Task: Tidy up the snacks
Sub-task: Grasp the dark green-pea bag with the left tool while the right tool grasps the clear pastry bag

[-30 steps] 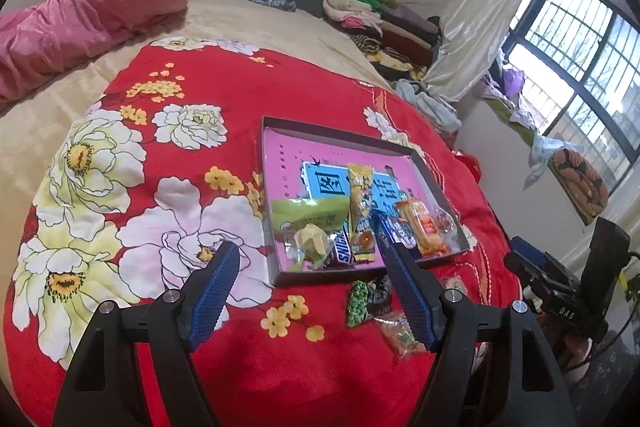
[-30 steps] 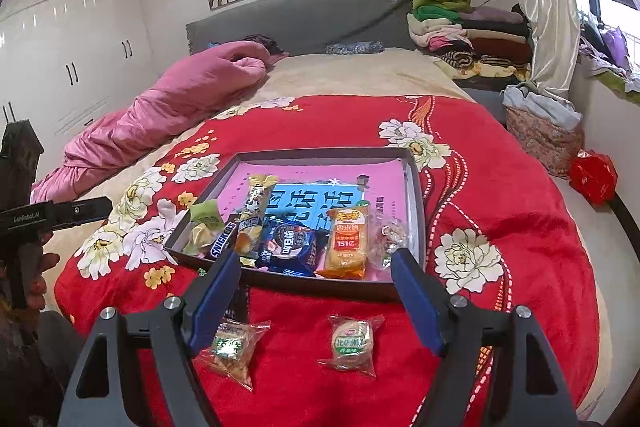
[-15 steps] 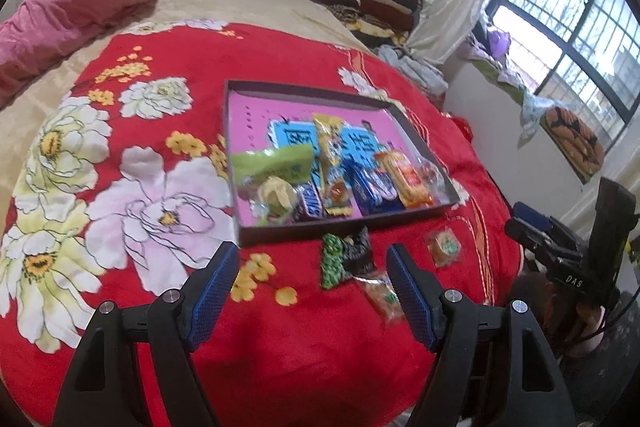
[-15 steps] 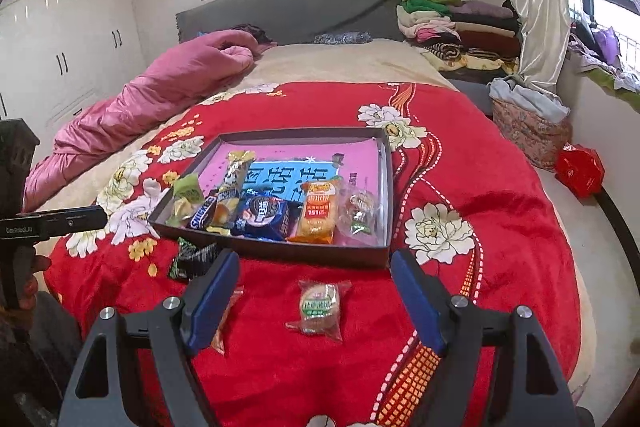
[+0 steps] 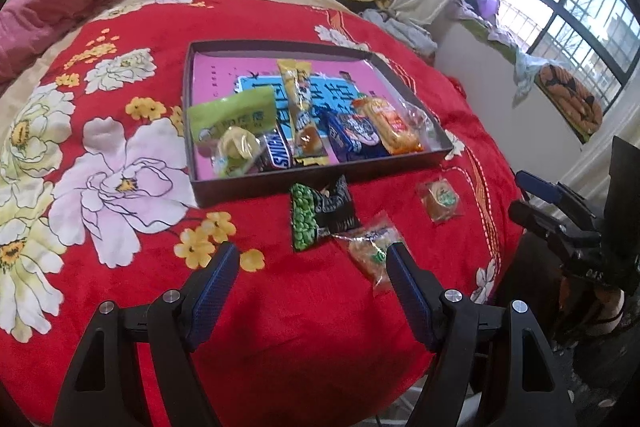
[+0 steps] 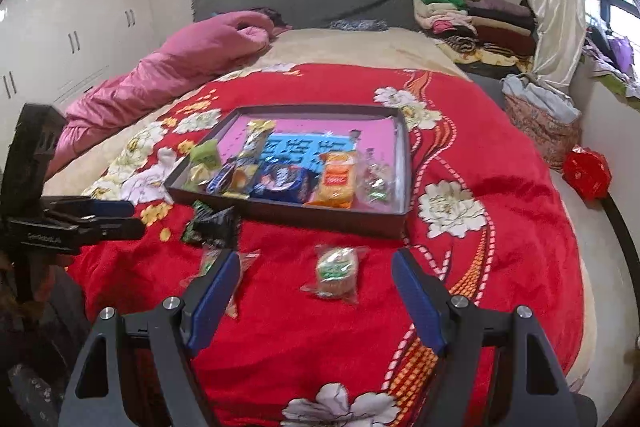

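Observation:
A dark shallow tray [image 5: 320, 177] [image 6: 292, 217] with a pink and blue bottom lies on the red flowered blanket and holds several snack packs. Three packs lie on the blanket in front of it: a black and green pea bag [image 5: 320, 215] [image 6: 210, 223], a clear candy pack [image 5: 370, 251] [image 6: 214, 263] and a round cake in clear wrap [image 5: 440, 199] [image 6: 336, 271]. My left gripper [image 5: 312, 259] is open and empty, just short of the pea bag. My right gripper [image 6: 316, 267] is open and empty, with the round cake between its fingertips' line.
A pink quilt [image 6: 168, 71] lies at the far left of the bed. Folded clothes [image 6: 472, 15] are stacked by the headboard. A red box [image 6: 586, 171] sits on the floor at the right. The bed's edge runs close below both grippers.
Both grippers have pulled back and down from the tray towards the bed's near edge. The loose packs now sit nearer the fingertips. Both stay open.

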Demonstrator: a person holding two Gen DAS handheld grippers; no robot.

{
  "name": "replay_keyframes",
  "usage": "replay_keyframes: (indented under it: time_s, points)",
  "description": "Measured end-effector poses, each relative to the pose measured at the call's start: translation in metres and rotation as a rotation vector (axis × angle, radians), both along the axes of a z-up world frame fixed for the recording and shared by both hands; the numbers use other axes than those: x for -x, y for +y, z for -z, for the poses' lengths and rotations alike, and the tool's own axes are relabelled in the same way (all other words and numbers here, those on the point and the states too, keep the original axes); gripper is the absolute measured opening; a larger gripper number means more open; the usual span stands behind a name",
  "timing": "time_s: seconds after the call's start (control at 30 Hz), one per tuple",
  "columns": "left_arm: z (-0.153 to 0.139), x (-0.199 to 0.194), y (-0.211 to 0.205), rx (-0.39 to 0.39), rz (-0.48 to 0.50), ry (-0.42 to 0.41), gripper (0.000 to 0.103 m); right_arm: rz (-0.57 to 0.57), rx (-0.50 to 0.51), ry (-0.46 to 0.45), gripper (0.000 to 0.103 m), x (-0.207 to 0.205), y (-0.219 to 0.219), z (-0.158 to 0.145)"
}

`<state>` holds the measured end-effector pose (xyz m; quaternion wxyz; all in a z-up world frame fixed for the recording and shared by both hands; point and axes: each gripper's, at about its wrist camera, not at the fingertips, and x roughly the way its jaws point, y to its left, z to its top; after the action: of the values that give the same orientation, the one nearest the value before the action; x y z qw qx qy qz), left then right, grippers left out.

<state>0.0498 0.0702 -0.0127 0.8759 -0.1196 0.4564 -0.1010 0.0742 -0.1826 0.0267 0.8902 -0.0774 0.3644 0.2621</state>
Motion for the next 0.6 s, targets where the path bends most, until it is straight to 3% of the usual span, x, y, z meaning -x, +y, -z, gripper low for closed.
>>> replay_keyframes:
  time_s: [0.6]
  points:
    - [0.024,-0.013,-0.019,-0.024,0.021,0.038,0.077,-0.210,0.061,0.136,0.078,0.027,0.086,0.059]
